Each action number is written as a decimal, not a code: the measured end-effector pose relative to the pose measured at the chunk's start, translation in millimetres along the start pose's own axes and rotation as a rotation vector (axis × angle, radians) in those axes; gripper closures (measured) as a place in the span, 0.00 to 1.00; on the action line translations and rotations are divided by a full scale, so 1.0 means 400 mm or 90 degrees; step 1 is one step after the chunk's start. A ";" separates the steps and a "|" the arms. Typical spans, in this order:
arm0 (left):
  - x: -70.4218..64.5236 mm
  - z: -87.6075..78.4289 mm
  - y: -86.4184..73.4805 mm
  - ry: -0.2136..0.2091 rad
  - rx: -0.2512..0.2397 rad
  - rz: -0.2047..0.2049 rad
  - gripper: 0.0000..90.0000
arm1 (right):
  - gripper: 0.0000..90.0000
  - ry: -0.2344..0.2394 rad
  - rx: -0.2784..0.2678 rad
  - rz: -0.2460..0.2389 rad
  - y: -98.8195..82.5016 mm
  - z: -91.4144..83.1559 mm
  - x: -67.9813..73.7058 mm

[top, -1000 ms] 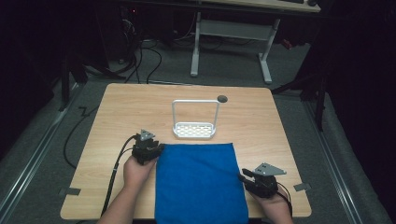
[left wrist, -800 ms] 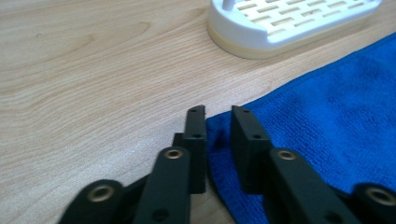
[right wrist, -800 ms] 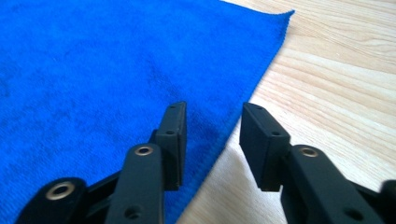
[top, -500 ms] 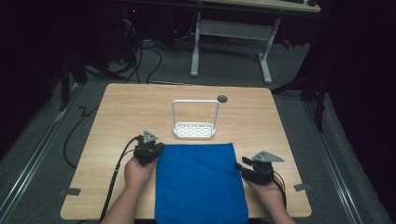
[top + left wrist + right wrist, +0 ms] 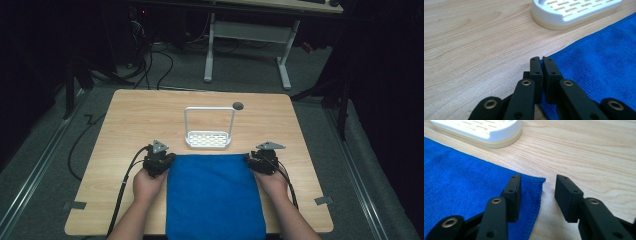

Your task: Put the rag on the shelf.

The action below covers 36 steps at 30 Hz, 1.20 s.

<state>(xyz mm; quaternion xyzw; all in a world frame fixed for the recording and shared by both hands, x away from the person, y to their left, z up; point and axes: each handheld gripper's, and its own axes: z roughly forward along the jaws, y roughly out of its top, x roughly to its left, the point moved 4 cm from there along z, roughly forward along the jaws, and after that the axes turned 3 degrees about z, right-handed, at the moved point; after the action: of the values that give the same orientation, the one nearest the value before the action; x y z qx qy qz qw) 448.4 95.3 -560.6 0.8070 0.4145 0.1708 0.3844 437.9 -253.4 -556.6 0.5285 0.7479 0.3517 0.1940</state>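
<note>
Right gripper (image 5: 248, 159) now at cloth (image 5: 214, 195) corner

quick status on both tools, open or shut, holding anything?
Left tool: shut on the blue towel's far left corner.
Right tool: open, jaws straddling the towel's far right corner, nothing gripped.

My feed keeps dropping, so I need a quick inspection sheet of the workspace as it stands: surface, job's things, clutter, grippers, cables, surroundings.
Surface: wooden table, with a dark round hole near the far edge.
Job's things: blue cloth flat at the near edge; white rack just beyond it.
Clutter: nothing seen.
Grippers: left gripper at the cloth's far left corner, jaws closed on its edge; right gripper at the far right corner, jaws open astride the corner.
Cables: one black cable trails back from each gripper.
Surroundings: dark room, grey floor, a white desk frame, floor cables.
</note>
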 end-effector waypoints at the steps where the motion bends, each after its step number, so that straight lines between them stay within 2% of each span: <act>1: 0.000 0.000 0.000 0.000 0.000 0.000 0.97 | 0.68 -0.003 0.004 -0.001 0.002 0.002 0.002; 4: 0.000 0.000 0.000 0.000 -0.001 -0.001 0.97 | 0.75 -0.011 0.002 -0.024 0.003 0.005 0.007; 7: 0.000 0.000 0.000 0.000 0.000 -0.002 0.97 | 0.86 -0.004 0.004 -0.040 0.003 0.005 0.015; 12: 0.000 0.000 0.000 -0.001 0.000 -0.002 0.97 | 0.98 0.008 0.005 -0.033 0.004 0.007 0.021; 17: 0.003 -0.001 0.000 -0.011 -0.001 -0.008 0.97 | 0.99 -0.005 0.002 -0.055 0.006 0.003 0.024; 19: 0.002 -0.002 -0.001 -0.016 -0.002 -0.006 0.97 | 0.99 -0.002 -0.007 -0.044 0.008 -0.007 0.028; 23: -0.012 -0.008 -0.002 -0.005 -0.013 0.027 0.97 | 0.99 -0.002 -0.061 -0.041 0.012 -0.042 0.038; 26: -0.013 -0.013 -0.002 -0.015 -0.022 0.028 0.97 | 0.99 0.010 -0.100 -0.021 0.000 -0.067 0.039; 27: -0.013 -0.014 -0.002 -0.018 -0.024 0.029 0.97 | 0.99 0.018 -0.100 -0.015 -0.004 -0.071 0.039; 29: -0.017 -0.021 -0.001 -0.022 -0.033 0.031 0.97 | 0.99 0.016 -0.098 -0.034 -0.008 -0.078 0.042; 30: -0.019 -0.026 -0.001 -0.022 -0.039 0.031 0.97 | 0.99 0.021 -0.102 -0.035 -0.010 -0.084 0.043; 33: -0.022 -0.040 0.003 -0.028 -0.060 0.014 0.97 | 0.99 0.038 -0.108 -0.023 -0.009 -0.092 0.041; 36: -0.029 -0.059 0.010 -0.021 -0.077 0.018 0.97 | 0.99 0.048 -0.116 -0.016 -0.004 -0.098 0.040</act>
<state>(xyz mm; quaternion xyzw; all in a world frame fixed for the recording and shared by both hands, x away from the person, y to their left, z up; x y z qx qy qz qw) 429.9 95.8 -541.9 0.7908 0.3857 0.1874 0.4367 405.0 -251.4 -529.9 0.4854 0.7263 0.4352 0.2177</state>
